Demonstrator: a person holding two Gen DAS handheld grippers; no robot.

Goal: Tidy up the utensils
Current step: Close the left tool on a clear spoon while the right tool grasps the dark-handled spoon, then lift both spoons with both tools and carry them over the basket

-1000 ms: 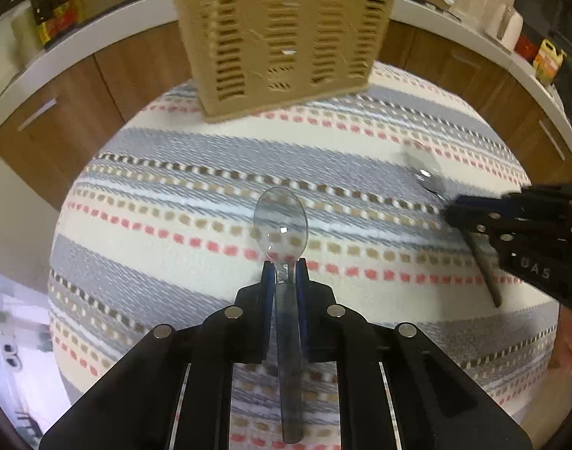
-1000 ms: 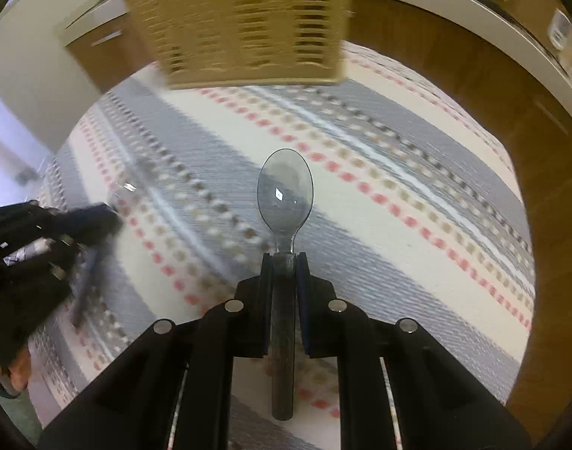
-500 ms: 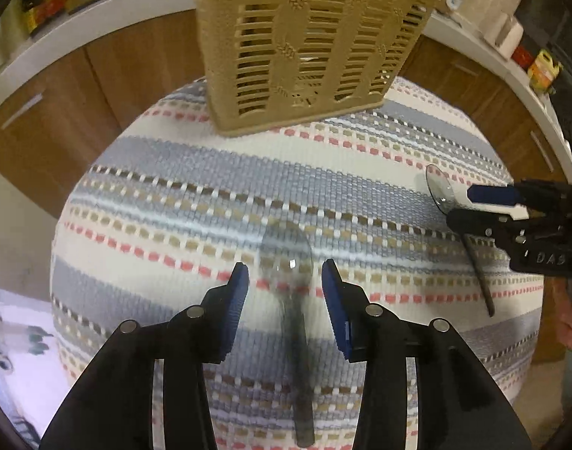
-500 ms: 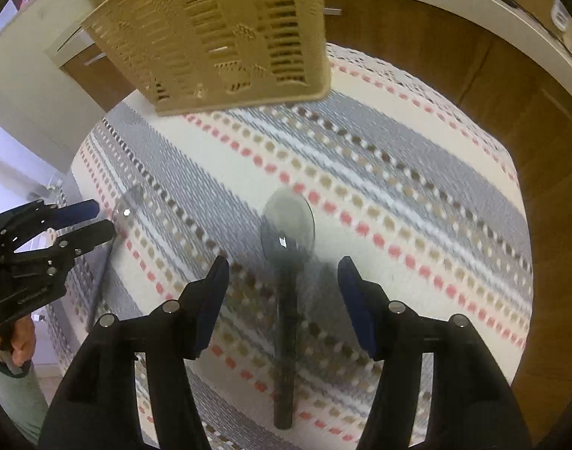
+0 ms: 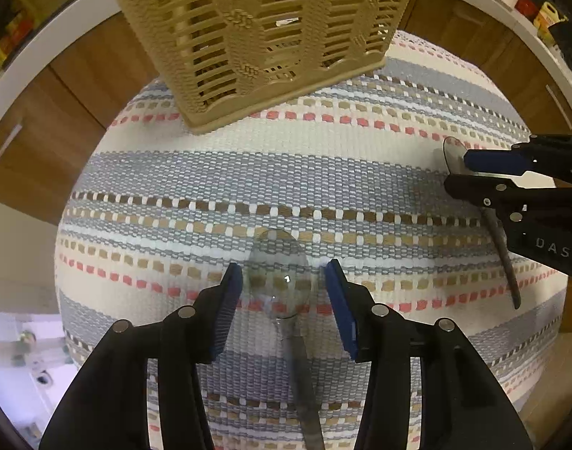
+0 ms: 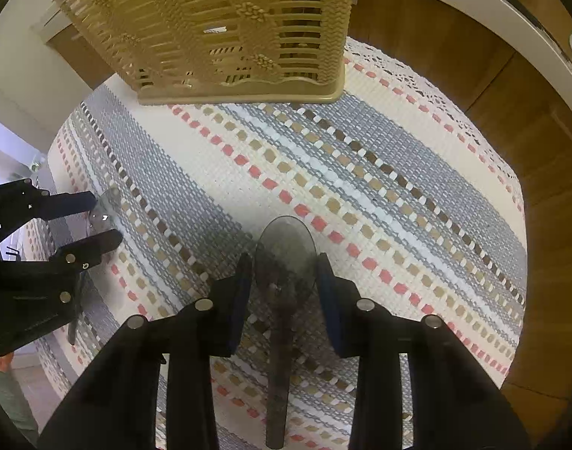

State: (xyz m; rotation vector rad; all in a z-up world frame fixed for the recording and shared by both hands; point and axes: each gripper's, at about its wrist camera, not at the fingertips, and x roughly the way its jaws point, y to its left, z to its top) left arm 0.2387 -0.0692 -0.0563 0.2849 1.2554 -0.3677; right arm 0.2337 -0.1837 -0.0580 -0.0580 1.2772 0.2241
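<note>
Left tongs (image 5: 284, 281) straddle clear spoon (image 5: 278, 281), handle cut off below.

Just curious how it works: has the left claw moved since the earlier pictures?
Yes. The left claw has slid forward toward the tan slotted plastic basket, jaws just opening, the clear plastic spoon lying between them.
</note>
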